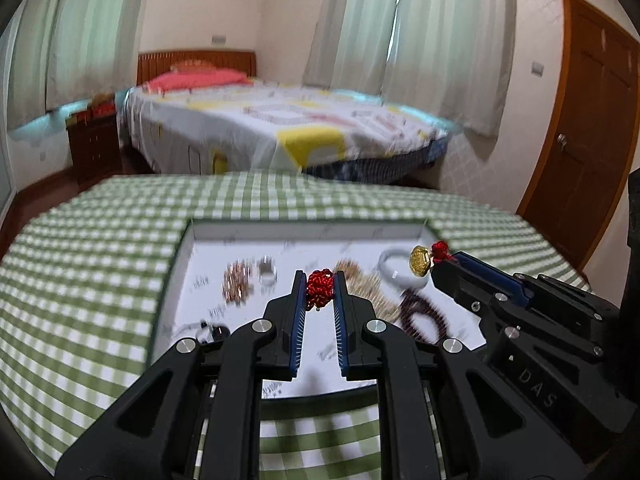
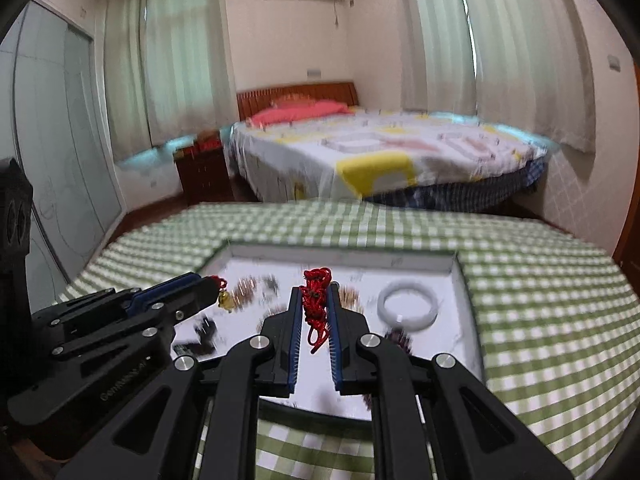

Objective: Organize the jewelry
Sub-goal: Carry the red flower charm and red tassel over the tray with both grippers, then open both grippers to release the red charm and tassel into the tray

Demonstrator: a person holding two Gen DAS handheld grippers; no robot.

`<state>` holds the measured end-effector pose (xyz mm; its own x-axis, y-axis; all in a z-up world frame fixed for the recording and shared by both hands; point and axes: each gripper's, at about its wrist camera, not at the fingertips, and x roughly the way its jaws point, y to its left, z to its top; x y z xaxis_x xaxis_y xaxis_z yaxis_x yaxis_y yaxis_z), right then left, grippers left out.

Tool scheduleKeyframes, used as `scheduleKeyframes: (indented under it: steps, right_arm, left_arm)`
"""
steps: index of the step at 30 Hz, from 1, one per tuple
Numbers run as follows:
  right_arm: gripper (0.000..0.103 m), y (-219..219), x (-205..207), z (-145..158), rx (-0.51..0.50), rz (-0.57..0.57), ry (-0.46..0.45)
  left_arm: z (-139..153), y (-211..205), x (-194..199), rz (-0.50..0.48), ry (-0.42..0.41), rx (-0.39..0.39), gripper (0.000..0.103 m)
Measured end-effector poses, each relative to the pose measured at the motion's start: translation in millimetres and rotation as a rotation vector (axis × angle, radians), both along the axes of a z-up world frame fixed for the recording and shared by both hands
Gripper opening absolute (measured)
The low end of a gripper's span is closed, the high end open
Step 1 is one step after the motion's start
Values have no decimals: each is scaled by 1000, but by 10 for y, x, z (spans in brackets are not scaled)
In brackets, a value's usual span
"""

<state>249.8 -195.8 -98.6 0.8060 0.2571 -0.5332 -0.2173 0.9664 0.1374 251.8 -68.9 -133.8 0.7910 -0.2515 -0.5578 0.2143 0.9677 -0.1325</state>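
A white tray (image 1: 304, 236) lies on a green checked tablecloth. Both grippers hold one red cord piece above it. My left gripper (image 1: 320, 284) is shut on a red knotted part (image 1: 319, 294). My right gripper (image 2: 316, 294) is shut on bunched red cord (image 2: 316, 300). In the left wrist view the right gripper (image 1: 442, 258) shows a gold bead (image 1: 421, 261) hanging at its tip. In the right wrist view the left gripper (image 2: 212, 282) shows the same gold bead (image 2: 226, 302). In the tray lie a white bangle (image 2: 408, 306), a dark bead bracelet (image 1: 420, 312), rose-gold chains (image 1: 238, 282) and a silver ring (image 1: 267, 270).
The tablecloth (image 1: 100, 280) covers the table around the tray. Small dark earrings (image 1: 212, 330) lie at the tray's near left. Behind the table stand a bed (image 1: 280, 128), a wooden nightstand (image 1: 94, 148) and a wooden door (image 1: 580, 140).
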Motion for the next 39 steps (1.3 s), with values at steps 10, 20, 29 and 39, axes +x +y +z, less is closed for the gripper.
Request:
scheduleKeyframes:
  steps: [10, 20, 29, 39]
  right_arm:
    - [13, 24, 225, -523, -20, 22, 168]
    - [13, 33, 307, -613, -29, 42, 230]
    - [28, -10, 323, -632, -12, 33, 245]
    - [40, -52, 285, -620, -6, 15, 238]
  left_arm:
    - [-510, 44, 258, -2, 145, -7, 14]
    - [-597, 17, 323, -34, 203, -4, 14]
    - [-599, 43, 324, -16, 211, -6, 32]
    - [-578, 90, 283, 7, 199, 8, 44]
